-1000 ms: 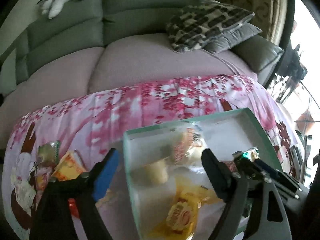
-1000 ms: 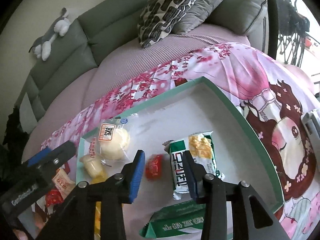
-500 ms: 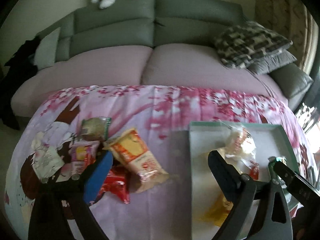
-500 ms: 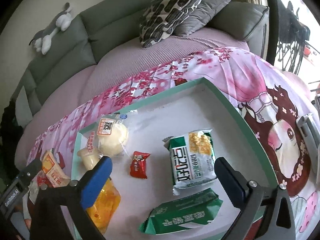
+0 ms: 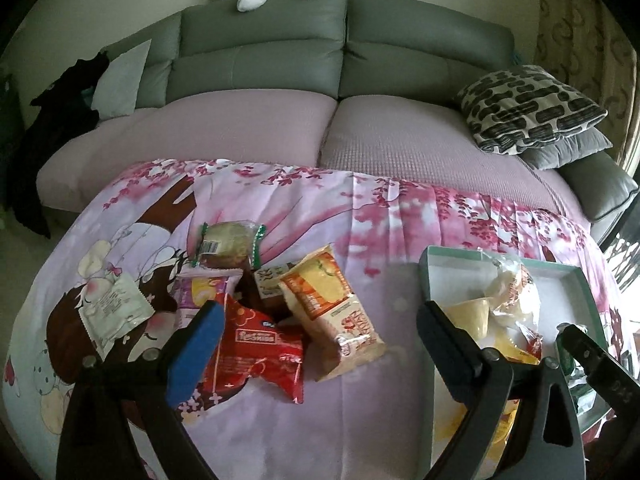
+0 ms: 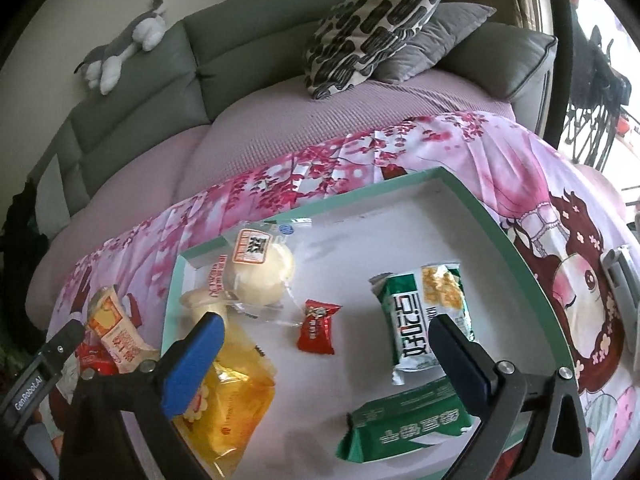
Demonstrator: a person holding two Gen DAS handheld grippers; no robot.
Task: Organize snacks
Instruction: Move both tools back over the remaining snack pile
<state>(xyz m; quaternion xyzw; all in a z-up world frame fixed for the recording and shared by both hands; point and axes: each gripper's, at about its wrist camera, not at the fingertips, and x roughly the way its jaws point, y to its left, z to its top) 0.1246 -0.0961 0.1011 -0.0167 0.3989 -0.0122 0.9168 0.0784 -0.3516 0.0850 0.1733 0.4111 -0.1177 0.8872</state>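
Risk we see: left tool (image 5: pixel 316 328), wide open & empty over overlapping loose packets (red foil packet (image 5: pixel 256 350), orange-yellow cracker pack (image 5: pixel 332 308)) on pink floral table cloth (image 5: pixel 360 216), could pinch two; right tool (image 6: pixel 324 344) gapes empty above green-rimmed white tray (image 6: pixel 516 240).

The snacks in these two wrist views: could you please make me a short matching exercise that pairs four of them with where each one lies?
Things:
1. small red candy
2. yellow packet
3. orange packet
4. round bun in clear wrap

Places:
A. on the floral cloth, outside the tray
B. tray's far left corner
C. middle of the tray floor
D. tray's near left side, by the right gripper's blue pad

Pairs: 1-C, 2-D, 3-A, 4-B
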